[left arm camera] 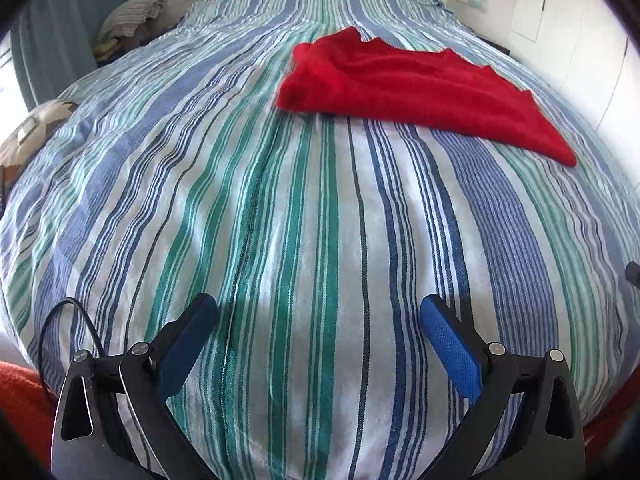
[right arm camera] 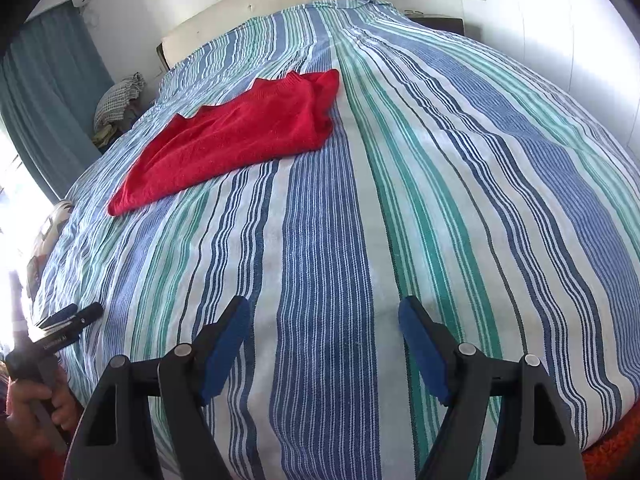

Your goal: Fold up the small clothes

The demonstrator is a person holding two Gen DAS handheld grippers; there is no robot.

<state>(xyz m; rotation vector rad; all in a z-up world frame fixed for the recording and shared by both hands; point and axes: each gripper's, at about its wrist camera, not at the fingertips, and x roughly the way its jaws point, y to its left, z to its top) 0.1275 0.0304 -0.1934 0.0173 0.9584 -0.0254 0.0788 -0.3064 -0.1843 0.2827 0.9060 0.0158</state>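
Observation:
A red knitted garment [left arm camera: 404, 84] lies folded flat on the striped bedspread [left arm camera: 280, 200], far ahead and to the right in the left wrist view. From the right wrist it is the red garment [right arm camera: 236, 136] up and to the left. My left gripper [left arm camera: 318, 312] hovers open over bare bedspread, well short of the garment, nothing between its blue pads. My right gripper [right arm camera: 324, 312] is also open and empty above the bedspread [right arm camera: 400, 200]. The left gripper [right arm camera: 72, 314] shows at the left edge of the right wrist view, held by a hand [right arm camera: 36, 408].
A cream headboard [right arm camera: 272, 4] stands at the far end of the bed. A pile of checked cloth [right arm camera: 120, 96] sits beside the bed on the left, near a teal curtain [right arm camera: 48, 92]. An orange-red rug [left arm camera: 24, 400] lies by the near bed edge.

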